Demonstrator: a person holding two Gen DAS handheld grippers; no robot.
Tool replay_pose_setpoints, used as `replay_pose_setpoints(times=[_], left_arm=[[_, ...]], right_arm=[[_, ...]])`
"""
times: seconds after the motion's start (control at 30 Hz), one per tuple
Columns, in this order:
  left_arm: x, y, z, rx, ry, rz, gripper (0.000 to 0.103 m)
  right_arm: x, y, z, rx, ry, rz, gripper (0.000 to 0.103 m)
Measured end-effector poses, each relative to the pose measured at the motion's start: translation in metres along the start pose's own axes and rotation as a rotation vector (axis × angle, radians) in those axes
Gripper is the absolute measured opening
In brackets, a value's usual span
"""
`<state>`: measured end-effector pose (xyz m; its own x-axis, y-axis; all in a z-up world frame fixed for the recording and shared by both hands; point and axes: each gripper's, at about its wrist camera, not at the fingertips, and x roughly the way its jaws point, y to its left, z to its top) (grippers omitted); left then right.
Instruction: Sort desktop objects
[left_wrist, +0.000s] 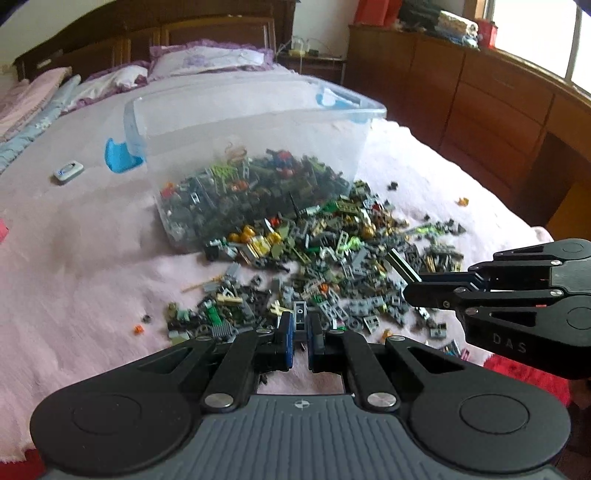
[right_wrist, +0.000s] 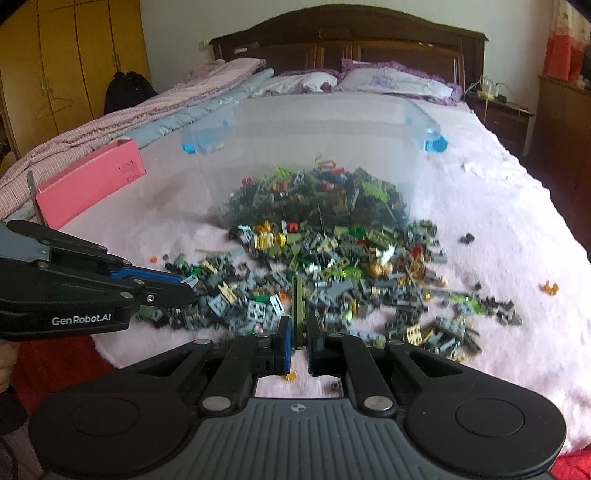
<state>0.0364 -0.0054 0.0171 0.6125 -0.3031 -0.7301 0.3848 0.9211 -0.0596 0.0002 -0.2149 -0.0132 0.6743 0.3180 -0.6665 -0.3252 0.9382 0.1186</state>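
Bricks (left_wrist: 325, 251) spill from the tipped clear bin (left_wrist: 251, 122) onto the pink blanket (left_wrist: 74, 258). Your left gripper (left_wrist: 300, 325) clamps a grey plate (left_wrist: 299, 314); your right gripper (right_wrist: 298, 332) clamps an olive strip (right_wrist: 298, 306) (both raised).

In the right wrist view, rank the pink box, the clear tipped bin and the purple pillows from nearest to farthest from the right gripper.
From the right gripper, which is shut on an olive green brick strip:
1. Clear tipped bin, straight ahead, its mouth spilling bricks toward the gripper.
2. Pink box, off to the left on the bed; close to the bin's mouth in range, so this order is loose.
3. Purple pillows, far end by the headboard.
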Motion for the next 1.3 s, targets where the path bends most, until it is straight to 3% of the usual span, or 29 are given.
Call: replay_pose_setpoints(times=[0.83,1.03,1.3], left_arm=[[-0.022,0.006,0.026,-0.016,-0.099,0.027,0.009],[-0.015,0.008,0.011,-0.030,-0.052,0.017,0.010],[0.005,0.005,-0.025,-0.020,0.068,-0.005,0.010]], right_arm=[[-0.024,0.013,0.043,-0.076,-0.097,-0.002,0.009],[-0.022,0.011,0.035,-0.059,-0.075,-0.002,0.009],[0.000,0.012,-0.004,-0.043,0.061,0.012,0.009]])
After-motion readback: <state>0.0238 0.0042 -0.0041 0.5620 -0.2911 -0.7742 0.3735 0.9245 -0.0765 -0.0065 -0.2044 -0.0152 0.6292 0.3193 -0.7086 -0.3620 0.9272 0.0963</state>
